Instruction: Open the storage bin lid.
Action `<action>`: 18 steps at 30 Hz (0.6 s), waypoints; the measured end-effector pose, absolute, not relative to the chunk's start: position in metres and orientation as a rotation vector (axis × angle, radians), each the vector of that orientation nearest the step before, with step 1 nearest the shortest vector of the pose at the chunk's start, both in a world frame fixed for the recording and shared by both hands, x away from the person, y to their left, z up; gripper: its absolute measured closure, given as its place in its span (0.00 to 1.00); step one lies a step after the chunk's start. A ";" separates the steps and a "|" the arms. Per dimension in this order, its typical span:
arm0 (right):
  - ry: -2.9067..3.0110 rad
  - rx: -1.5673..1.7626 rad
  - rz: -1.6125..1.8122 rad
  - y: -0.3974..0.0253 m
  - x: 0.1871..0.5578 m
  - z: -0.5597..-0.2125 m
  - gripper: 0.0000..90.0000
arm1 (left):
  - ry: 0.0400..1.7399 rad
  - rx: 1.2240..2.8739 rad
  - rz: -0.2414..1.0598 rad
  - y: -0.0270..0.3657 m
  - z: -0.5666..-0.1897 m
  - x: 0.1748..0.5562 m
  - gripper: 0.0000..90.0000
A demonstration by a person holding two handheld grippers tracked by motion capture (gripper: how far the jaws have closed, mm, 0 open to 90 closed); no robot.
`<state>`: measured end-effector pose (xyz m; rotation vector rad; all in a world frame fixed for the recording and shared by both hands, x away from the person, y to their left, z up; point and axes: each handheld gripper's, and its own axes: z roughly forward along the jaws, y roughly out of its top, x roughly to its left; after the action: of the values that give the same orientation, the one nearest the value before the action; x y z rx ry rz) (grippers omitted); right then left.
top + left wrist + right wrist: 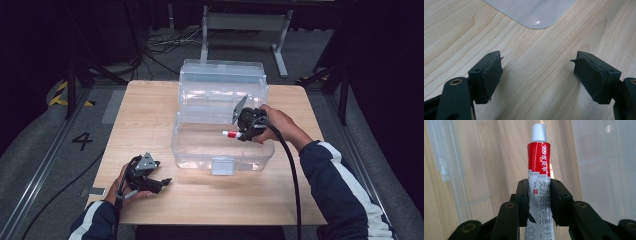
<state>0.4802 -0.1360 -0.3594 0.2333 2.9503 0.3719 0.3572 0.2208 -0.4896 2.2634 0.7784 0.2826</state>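
One tube, red and white with a white cap, sits clamped in the right claw, its cap pointing out over the open lower half of the clear plastic box on the tabletop. The step in hand looks like setting the tube down inside the box; done well, the hand lowers until the tube lies near the box floor, clear of the walls, before the jaws part, so it does not drop or bounce. The left claw rests with its jaws wide apart over bare wood beside the box, holding nothing
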 end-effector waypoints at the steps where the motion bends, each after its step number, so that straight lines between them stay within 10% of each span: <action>1: 2.956 0.229 0.371 -0.137 0.482 -0.362 0.78 | 0.778 2.264 0.283 0.221 -0.490 0.357 0.25; 18: 3.018 0.196 0.289 -0.134 0.483 -0.386 0.78 | 0.777 2.263 0.283 0.221 -0.490 0.357 0.25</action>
<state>0.4832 -0.1338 -0.3860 0.1961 3.0183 0.2887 0.3573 0.2208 -0.4896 2.2633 0.7772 0.2828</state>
